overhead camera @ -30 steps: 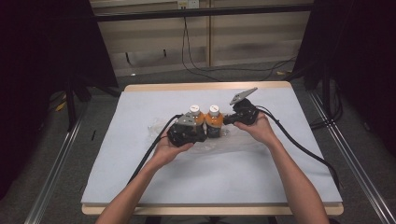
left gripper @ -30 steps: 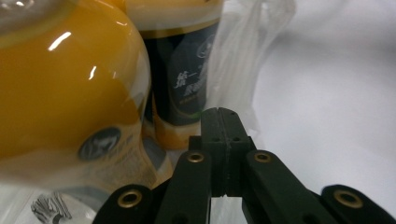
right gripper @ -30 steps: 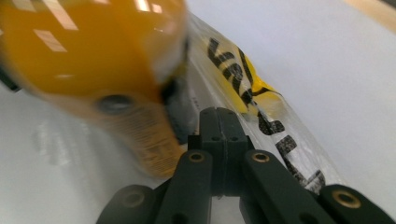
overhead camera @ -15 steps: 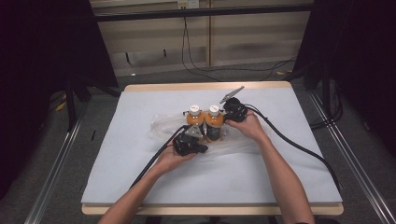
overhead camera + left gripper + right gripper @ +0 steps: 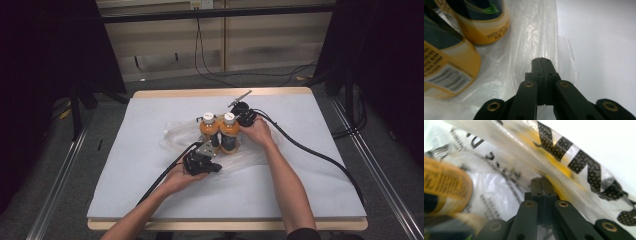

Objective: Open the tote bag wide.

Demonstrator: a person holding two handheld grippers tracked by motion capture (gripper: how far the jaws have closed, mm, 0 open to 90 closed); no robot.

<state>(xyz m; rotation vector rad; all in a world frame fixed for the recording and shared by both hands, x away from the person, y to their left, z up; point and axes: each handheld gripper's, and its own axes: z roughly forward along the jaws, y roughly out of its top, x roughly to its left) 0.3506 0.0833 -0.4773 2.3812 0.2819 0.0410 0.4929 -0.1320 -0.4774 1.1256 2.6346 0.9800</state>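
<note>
Two orange drink bottles with white caps [image 5: 209,131] [image 5: 230,134] stand side by side mid-table on a clear plastic bag [image 5: 175,135]. My left gripper [image 5: 212,151] is just in front of them. In the left gripper view its jaws [image 5: 541,60] are pressed together on the bag's film [image 5: 524,37], with the bottles' bases [image 5: 446,65] [image 5: 484,22] to the left. My right gripper [image 5: 240,125] is behind and right of the bottles. In the right gripper view its jaws [image 5: 541,179] are shut on printed bag film [image 5: 506,157], which drapes over them, beside a blurred bottle [image 5: 444,187].
The white table cover [image 5: 310,165] has open room on all sides of the bag. Black cables trail from both grippers toward the near edge [image 5: 320,155] [image 5: 160,180]. Dark frame posts and floor cables lie beyond the table's far edge.
My left gripper has drawn back from the bottles toward the person. The right gripper has shifted slightly left, closer behind the right bottle. The bottles stay upright.
</note>
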